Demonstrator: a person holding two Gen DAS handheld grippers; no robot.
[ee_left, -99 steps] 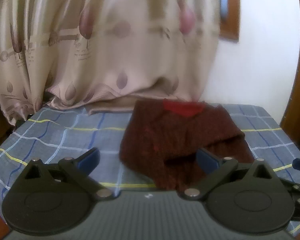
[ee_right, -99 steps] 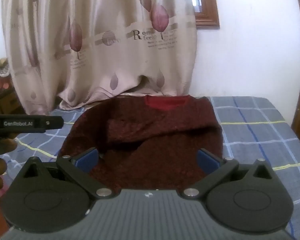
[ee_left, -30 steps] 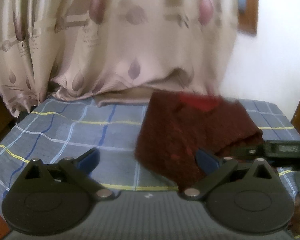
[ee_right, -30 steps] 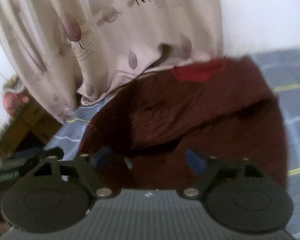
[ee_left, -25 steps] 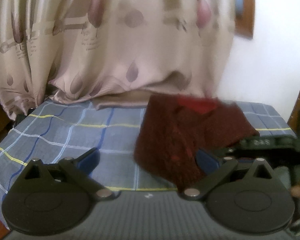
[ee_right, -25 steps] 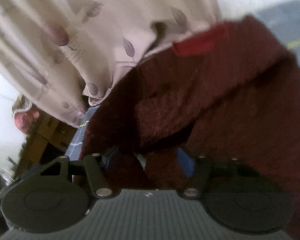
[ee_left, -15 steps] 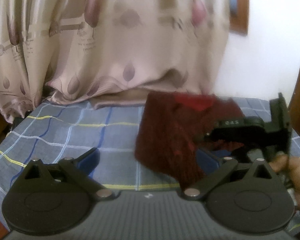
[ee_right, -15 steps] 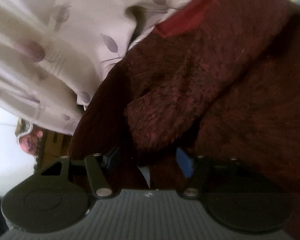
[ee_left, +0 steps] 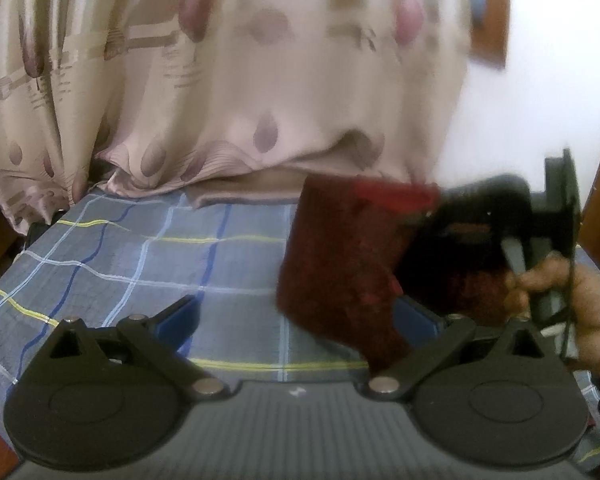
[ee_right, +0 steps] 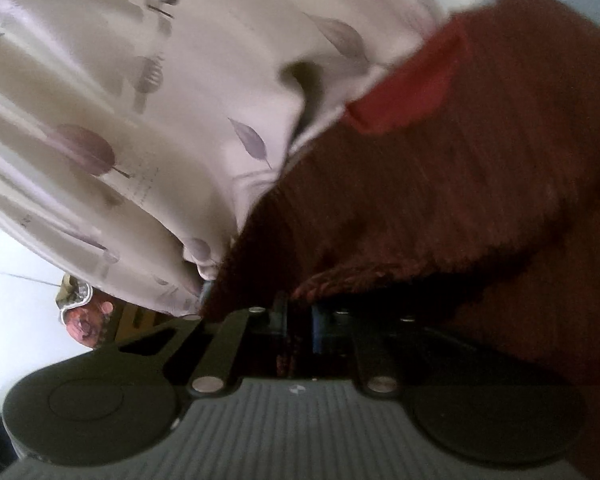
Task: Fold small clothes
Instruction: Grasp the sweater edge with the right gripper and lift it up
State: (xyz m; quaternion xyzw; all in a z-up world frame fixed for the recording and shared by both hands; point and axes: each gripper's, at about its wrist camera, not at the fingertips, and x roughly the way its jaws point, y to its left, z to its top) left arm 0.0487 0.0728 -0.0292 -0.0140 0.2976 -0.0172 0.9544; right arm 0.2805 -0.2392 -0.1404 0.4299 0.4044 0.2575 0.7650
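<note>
A dark maroon knit sweater (ee_left: 340, 264) with a red neck lining (ee_left: 392, 196) lies on the checked blue bedsheet (ee_left: 148, 264). My left gripper (ee_left: 300, 314) hovers open over the sheet, with the sweater's near edge just inside its right finger. In the right wrist view the sweater (ee_right: 440, 200) fills the right side, tilted. My right gripper (ee_right: 298, 320) is rolled over, its jaws closing tight with a fold of the sweater pinched between the pads. The left wrist view shows that gripper's black body (ee_left: 480, 224) over the sweater's right part, held by a hand (ee_left: 580, 300).
A beige curtain (ee_left: 240, 92) with leaf print hangs behind the bed and rests on its far edge. A white wall (ee_left: 540, 100) stands to the right. Bare sheet lies left of the sweater. A floral object (ee_right: 88, 320) sits beyond the bed's left side.
My right gripper rolled, dropped toward the sweater and closed on a fold of it. In the left wrist view it came in from the right with the hand. The left gripper stayed put.
</note>
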